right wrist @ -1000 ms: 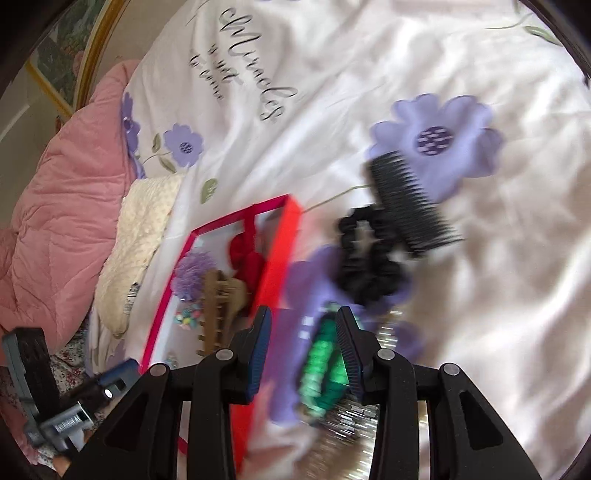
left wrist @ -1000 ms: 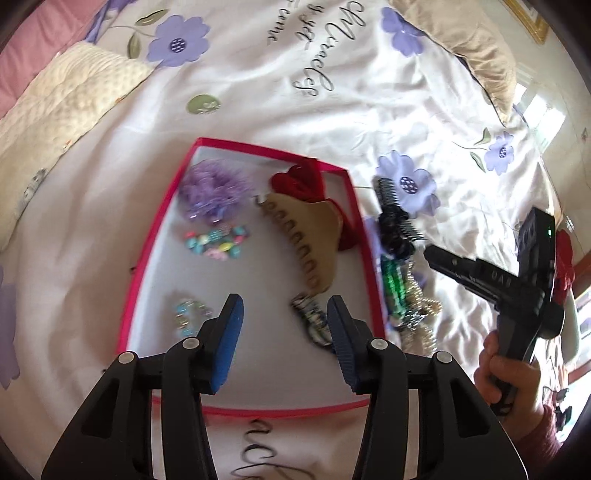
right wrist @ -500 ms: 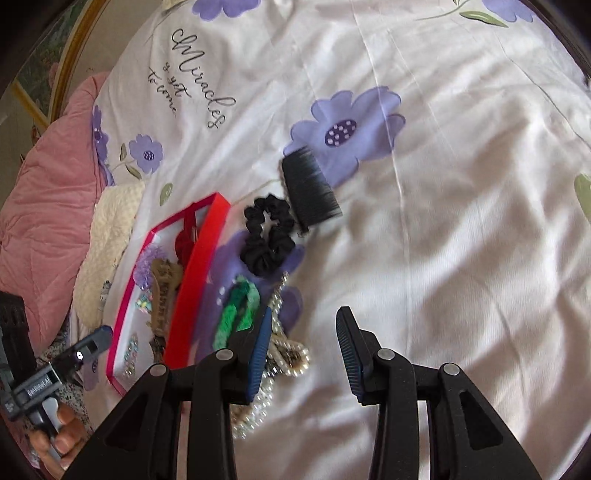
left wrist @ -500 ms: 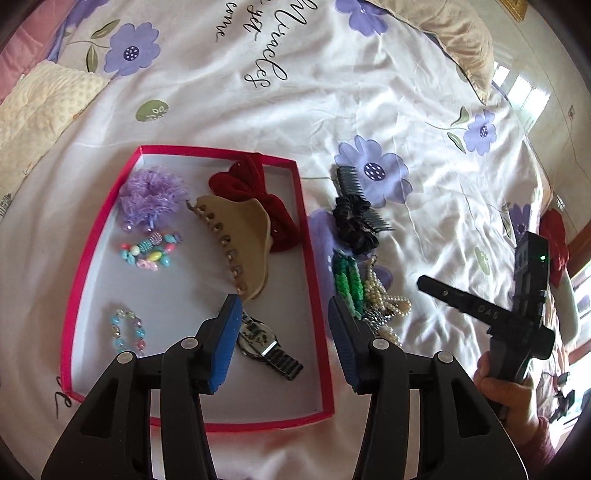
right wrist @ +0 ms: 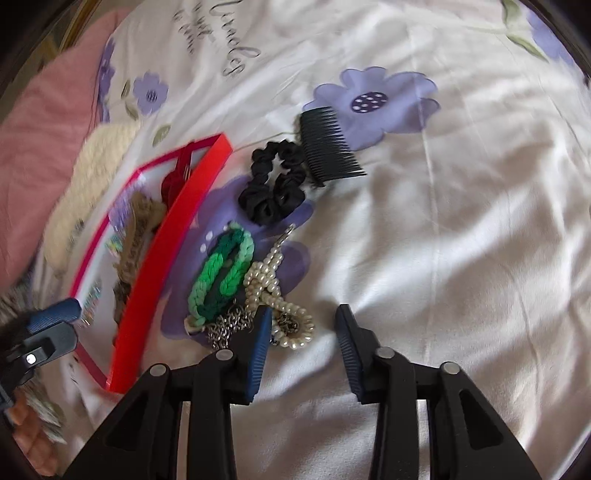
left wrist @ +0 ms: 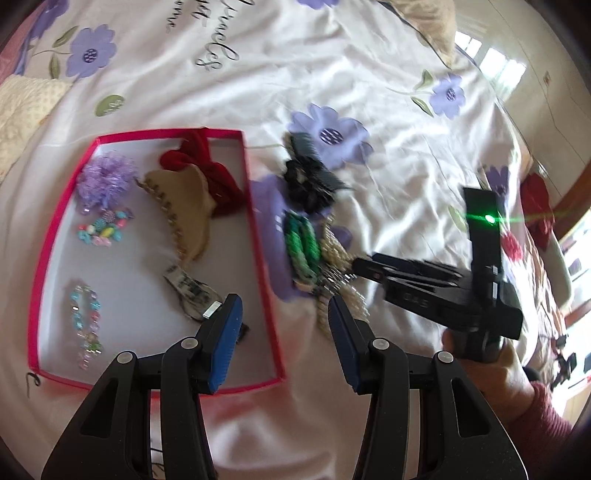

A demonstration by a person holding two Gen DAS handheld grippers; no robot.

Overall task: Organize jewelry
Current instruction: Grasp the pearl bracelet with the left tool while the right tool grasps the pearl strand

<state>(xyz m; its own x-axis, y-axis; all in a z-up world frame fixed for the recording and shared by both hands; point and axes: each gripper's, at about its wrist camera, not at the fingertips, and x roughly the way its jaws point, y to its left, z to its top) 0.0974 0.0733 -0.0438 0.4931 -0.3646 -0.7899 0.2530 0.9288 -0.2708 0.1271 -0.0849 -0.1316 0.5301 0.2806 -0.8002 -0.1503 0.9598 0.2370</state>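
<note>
A red-rimmed tray (left wrist: pixel 55 221) on the bed holds a purple scrunchie (left wrist: pixel 105 181), red bow (left wrist: pixel 207 170), beige claw clip (left wrist: pixel 184 206), bead bracelets (left wrist: pixel 86 317) and a watch (left wrist: pixel 188 288). Right of the tray (right wrist: pixel 162 254) lie a black comb (right wrist: pixel 328 147), black scrunchie (right wrist: pixel 273 184), green braided bracelet (right wrist: pixel 221 273), pearl necklace (right wrist: pixel 273 295) and a metal chain (right wrist: pixel 229 325). My left gripper (left wrist: pixel 284 325) is open above the tray's right rim. My right gripper (right wrist: pixel 303 332) is open, its left finger beside the pearls; it also shows in the left wrist view (left wrist: pixel 369 264).
The white floral bedspread (right wrist: pixel 461 221) stretches to the right. A pink quilt (right wrist: pixel 37 129) and a cream cushion (right wrist: pixel 92 177) lie beyond the tray. A tan pillow (left wrist: pixel 428 22) sits at the far edge of the bed.
My right gripper has come forward and down to the pearl necklace and chain. My left gripper has shifted right, from over the watch to over the tray's right rim. Both stay open.
</note>
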